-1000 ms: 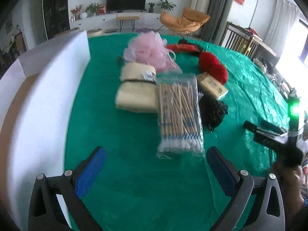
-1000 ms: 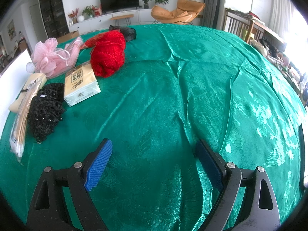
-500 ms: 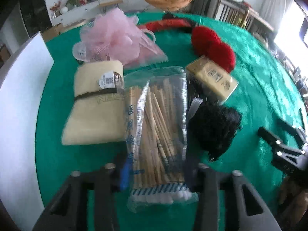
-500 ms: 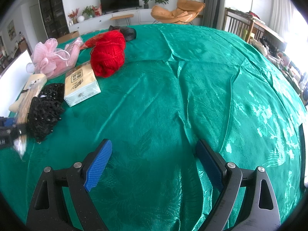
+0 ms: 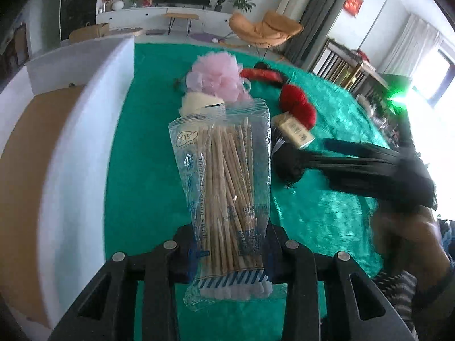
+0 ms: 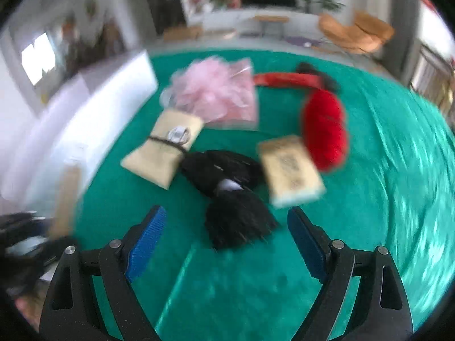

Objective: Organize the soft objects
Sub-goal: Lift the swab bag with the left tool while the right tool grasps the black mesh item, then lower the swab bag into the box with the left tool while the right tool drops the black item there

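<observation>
Cotton-swab packet (image 5: 224,182) is clamped near its lower end in the left gripper (image 5: 227,251), lifted off the green tablecloth (image 5: 327,213) – the right gripper (image 6: 224,244) gapes empty before the black mesh bundle (image 6: 236,218), pink bath pouf (image 6: 216,88) behind.

Bright daylight, window glare at right, fisheye bending at edges, heavy motion blur in right wrist view.

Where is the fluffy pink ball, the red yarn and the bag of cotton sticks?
pink ball (image 5: 217,72), left wrist view, fluffy middle.
red yarn (image 6: 325,130), right wrist view, skein's middle.
bag of cotton sticks (image 5: 227,170), left wrist view, sticks' middle.
</observation>
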`<state>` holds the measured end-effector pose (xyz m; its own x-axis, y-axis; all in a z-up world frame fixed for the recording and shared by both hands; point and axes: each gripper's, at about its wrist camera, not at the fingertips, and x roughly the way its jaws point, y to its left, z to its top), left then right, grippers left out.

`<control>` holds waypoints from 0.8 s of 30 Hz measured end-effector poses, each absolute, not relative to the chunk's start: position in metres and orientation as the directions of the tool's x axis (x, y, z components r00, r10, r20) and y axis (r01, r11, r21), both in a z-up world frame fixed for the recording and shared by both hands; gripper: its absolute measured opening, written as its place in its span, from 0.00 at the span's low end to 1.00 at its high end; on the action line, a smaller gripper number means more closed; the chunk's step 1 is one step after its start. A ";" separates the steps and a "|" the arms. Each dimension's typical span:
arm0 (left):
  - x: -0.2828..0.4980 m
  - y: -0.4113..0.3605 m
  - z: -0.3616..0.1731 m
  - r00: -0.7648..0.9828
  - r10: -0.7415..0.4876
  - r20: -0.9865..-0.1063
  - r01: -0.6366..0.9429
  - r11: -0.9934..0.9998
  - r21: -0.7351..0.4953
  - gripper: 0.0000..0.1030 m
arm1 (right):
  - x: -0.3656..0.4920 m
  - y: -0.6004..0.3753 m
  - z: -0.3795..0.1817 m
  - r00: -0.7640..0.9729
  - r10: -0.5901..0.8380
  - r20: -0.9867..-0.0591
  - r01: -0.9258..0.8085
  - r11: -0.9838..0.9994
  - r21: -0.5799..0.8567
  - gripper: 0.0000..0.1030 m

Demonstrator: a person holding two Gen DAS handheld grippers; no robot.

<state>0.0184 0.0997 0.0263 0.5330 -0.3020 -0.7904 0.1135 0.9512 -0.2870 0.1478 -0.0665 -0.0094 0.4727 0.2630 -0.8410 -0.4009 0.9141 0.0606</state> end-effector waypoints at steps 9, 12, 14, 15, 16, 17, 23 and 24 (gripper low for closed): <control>-0.018 0.175 0.081 0.627 -0.214 -0.749 0.033 0.968 -0.248 0.34 | 0.161 -0.070 -0.012 0.403 0.211 -0.890 -0.290 0.952 0.095 0.27; -0.022 0.203 0.083 0.639 -0.160 -0.753 -0.024 0.974 -0.227 0.34 | 0.149 -0.084 0.015 0.418 0.298 -0.858 -0.268 0.943 0.197 0.27; -0.022 0.218 0.080 0.642 -0.143 -0.753 -0.059 0.971 -0.234 0.34 | 0.143 -0.088 0.034 0.423 0.359 -0.832 -0.265 0.927 0.265 0.27; -0.022 0.224 0.079 0.643 -0.137 -0.754 -0.073 0.968 -0.239 0.34 | 0.142 -0.088 0.041 0.423 0.387 -0.819 -0.267 0.917 0.296 0.27; -0.024 0.232 0.079 0.645 -0.133 -0.752 -0.089 0.965 -0.247 0.34 | 0.137 -0.083 0.052 0.421 0.422 -0.803 -0.273 0.903 0.331 0.27; -0.024 0.237 0.079 0.648 -0.129 -0.751 -0.098 0.963 -0.250 0.34 | 0.133 -0.078 0.064 0.416 0.457 -0.786 -0.285 0.887 0.365 0.27; -0.038 0.277 0.082 0.662 -0.058 -0.748 -0.186 0.953 -0.238 0.34 | 0.108 0.006 0.121 0.329 0.664 -0.672 -0.436 0.738 0.515 0.27; -0.040 0.284 0.081 0.659 -0.046 -0.750 -0.202 0.951 -0.235 0.34 | 0.105 0.023 0.125 0.305 0.691 -0.656 -0.459 0.710 0.534 0.27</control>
